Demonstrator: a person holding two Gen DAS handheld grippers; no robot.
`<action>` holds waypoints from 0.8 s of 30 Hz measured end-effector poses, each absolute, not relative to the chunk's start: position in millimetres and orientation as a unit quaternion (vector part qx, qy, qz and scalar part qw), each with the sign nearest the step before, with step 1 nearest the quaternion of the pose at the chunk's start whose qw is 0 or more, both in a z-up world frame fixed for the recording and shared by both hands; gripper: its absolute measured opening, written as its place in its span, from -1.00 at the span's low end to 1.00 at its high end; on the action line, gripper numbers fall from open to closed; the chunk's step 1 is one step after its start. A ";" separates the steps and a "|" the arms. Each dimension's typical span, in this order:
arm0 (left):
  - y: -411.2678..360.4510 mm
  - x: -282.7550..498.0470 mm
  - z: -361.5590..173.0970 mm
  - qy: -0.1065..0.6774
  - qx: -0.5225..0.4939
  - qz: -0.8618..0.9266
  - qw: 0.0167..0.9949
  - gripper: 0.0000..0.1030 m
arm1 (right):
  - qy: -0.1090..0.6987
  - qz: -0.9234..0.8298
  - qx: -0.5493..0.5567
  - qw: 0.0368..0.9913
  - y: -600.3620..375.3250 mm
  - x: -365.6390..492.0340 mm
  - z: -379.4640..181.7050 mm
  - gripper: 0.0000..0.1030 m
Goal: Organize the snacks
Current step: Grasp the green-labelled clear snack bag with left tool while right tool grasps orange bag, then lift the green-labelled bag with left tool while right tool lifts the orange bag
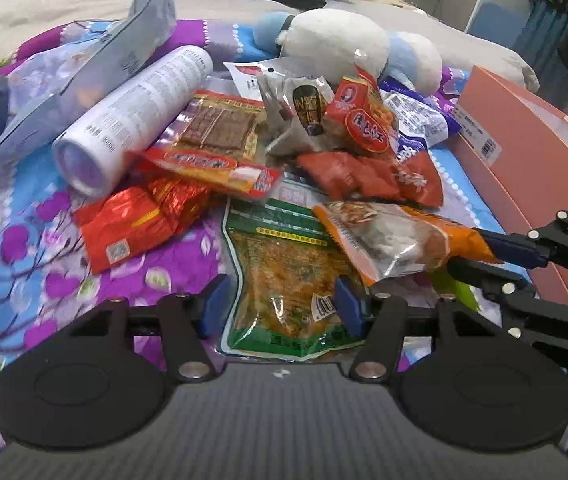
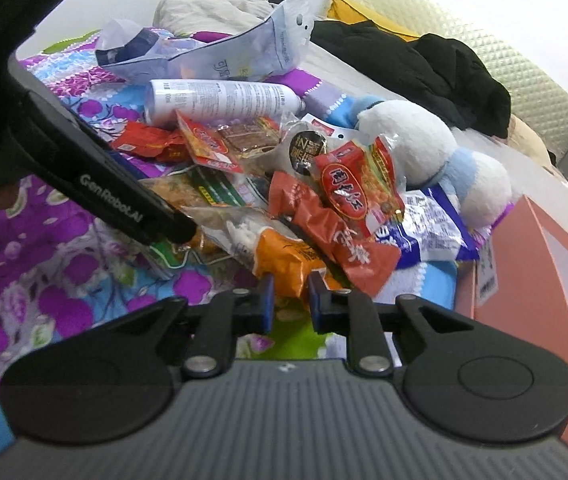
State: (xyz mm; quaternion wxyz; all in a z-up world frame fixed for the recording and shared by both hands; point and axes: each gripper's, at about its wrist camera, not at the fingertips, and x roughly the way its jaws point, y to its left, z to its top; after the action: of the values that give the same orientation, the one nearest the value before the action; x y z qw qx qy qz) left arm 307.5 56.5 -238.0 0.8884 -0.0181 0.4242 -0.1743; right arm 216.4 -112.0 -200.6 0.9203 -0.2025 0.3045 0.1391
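Floral bedspread (image 1: 24, 248) carries the snack pile beside a pink box (image 1: 523, 152). Left claw (image 1: 280, 306): fingers spread apart over the green packet (image 1: 280, 256), gripping nothing. Right claw (image 2: 288, 300): fingers clamped on the orange packet (image 2: 284, 258) at the pile's near edge.
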 end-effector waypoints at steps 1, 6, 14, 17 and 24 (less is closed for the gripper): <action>58.0 301.4 -236.4 0.425 -0.022 -0.172 0.888 0.21 | 0.306 0.138 -0.200 0.921 -113.1 210.7 -198.4 -0.59; 65.0 266.6 -229.7 0.431 -0.041 -0.161 0.887 0.19 | 0.310 0.130 -0.196 0.921 -117.7 183.9 -190.7 -0.59; 72.4 215.9 -220.3 0.435 -0.064 -0.141 0.887 0.14 | 0.315 0.122 -0.193 0.921 -121.8 135.1 -183.2 -0.59; 73.7 201.6 -217.5 0.441 -0.071 -0.136 0.884 -0.12 | 0.322 0.116 -0.186 0.921 -124.0 119.5 -181.2 -0.59; 71.9 169.6 -211.7 0.450 -0.089 -0.133 0.878 -0.19 | 0.340 0.111 -0.159 0.920 -129.5 83.5 -180.1 -0.59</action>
State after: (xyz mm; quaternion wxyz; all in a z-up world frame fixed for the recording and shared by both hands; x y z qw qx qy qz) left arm 169.6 71.9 -211.7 0.8784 -0.0892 0.4502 -0.1330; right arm 83.5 -129.5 -180.1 0.9204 -0.1587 0.3396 0.1109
